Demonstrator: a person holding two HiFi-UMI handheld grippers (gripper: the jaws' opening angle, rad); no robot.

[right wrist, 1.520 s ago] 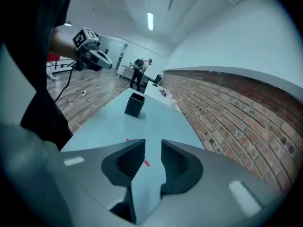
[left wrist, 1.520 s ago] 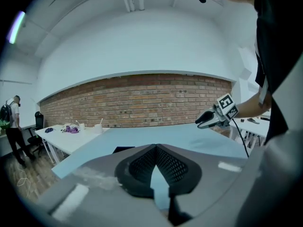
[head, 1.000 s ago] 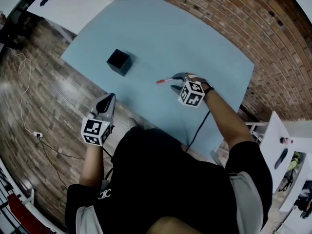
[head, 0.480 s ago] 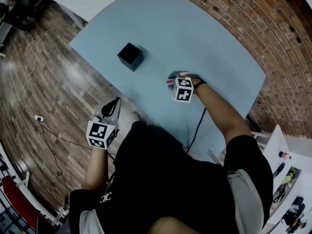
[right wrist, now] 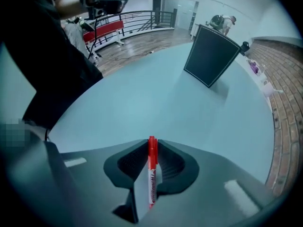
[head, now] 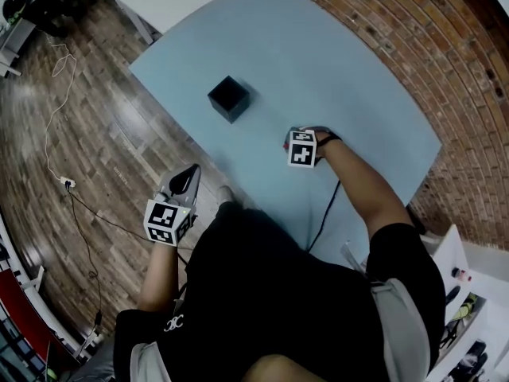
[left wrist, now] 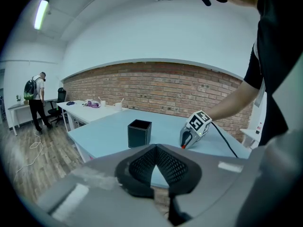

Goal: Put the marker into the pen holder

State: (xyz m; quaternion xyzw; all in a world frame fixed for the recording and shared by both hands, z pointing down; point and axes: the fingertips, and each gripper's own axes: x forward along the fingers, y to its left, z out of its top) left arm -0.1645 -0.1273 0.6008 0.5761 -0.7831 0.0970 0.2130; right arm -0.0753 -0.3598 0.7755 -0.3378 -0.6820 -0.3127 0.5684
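Brick wall (head: 413,46), wood floor (head: 95,157)

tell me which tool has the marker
The right tool: its jaws have just been closing on the red marker; the left tool is shut, empty.

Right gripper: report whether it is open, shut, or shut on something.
Shut on the marker. The fingers of the right gripper have just been closing and now clamp it from both sides.

There is one marker (right wrist: 152,157), one pen holder (head: 229,99), one blue table (head: 318,54).
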